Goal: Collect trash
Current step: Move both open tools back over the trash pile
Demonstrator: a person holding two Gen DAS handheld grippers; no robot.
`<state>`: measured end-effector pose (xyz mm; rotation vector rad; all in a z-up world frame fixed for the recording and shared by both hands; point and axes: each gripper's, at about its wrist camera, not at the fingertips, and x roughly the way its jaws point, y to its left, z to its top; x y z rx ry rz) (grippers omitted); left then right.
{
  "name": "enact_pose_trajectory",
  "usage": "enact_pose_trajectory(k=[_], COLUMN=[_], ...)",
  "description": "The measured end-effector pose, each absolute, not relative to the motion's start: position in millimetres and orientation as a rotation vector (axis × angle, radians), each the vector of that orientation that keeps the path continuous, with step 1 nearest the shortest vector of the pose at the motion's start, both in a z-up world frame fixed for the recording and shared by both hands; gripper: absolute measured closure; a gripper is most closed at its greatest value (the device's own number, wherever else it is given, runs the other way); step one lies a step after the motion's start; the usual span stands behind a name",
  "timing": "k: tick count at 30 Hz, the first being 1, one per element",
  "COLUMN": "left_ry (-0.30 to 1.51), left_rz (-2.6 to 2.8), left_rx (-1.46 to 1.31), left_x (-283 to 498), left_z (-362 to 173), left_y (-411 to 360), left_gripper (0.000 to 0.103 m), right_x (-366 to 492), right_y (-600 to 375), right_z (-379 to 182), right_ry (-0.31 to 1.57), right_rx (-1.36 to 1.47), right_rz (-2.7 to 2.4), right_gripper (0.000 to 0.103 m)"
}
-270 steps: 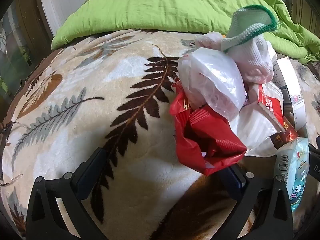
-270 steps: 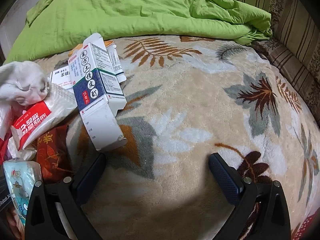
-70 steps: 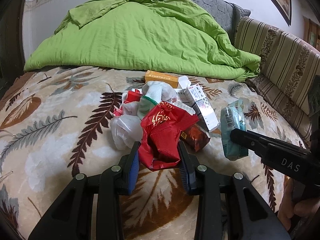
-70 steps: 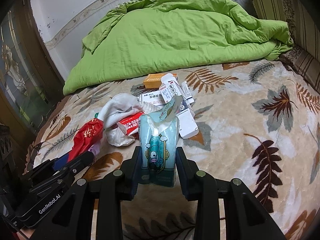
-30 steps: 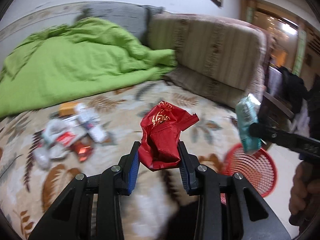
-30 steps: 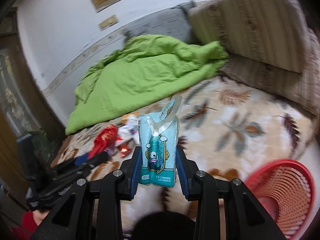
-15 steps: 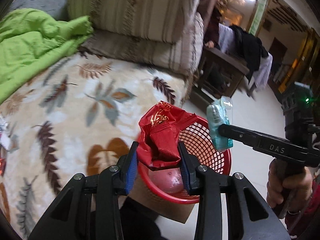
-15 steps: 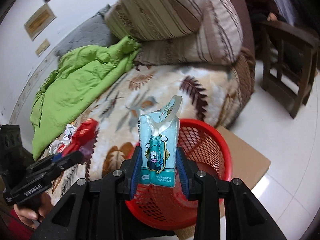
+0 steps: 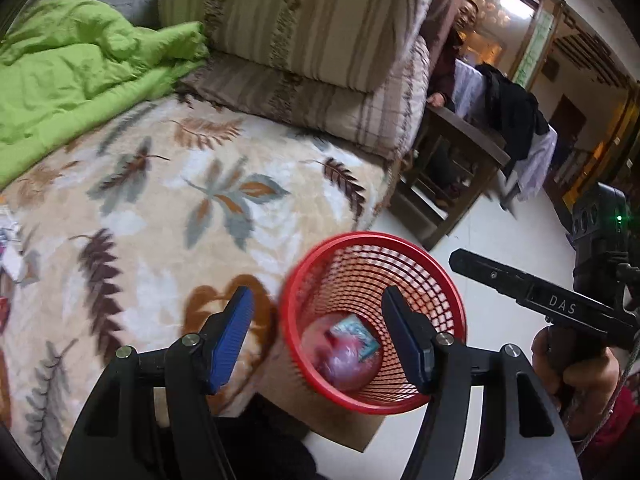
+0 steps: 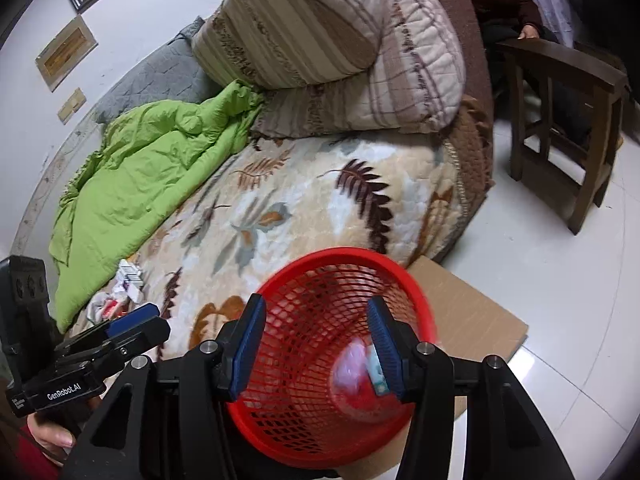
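Both hand-held grippers (image 9: 316,332) (image 10: 316,344) just opened, empty, over red basket (image 9: 448,292); only right view shows cardboard (image 10: 472,312).

The left wrist view looks steeply down along its own two fingers from close above a red basket (image 9: 372,320) that stands on the floor against the bed (image 9: 168,216), with the basket ahead and slightly right of its fingers. The right wrist view looks down at a similar slant, the same basket (image 10: 320,344) directly between its fingers and very near. Both views share the basket, the bed, the green quilt (image 9: 68,80) and the striped cushions (image 10: 304,24), and each catches the other tool at its edge.
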<state>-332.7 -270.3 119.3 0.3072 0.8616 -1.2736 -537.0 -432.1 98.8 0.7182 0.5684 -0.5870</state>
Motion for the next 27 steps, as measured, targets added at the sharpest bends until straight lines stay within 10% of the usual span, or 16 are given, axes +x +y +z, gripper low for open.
enact_pose_trajectory(k=[27], left_ry=[0.808], left_rz=[-0.658], left_rx=[0.063], left_x=[-157.0], left_z=[111.7], left_y=[-28.1], left_gripper=[0.035], right_x=[-318.2], right_y=[-285.3], right_z=[107.2], right_ry=[0.75], right_rx=[0.458], right_rz=[-0.121], right_gripper=[0.042])
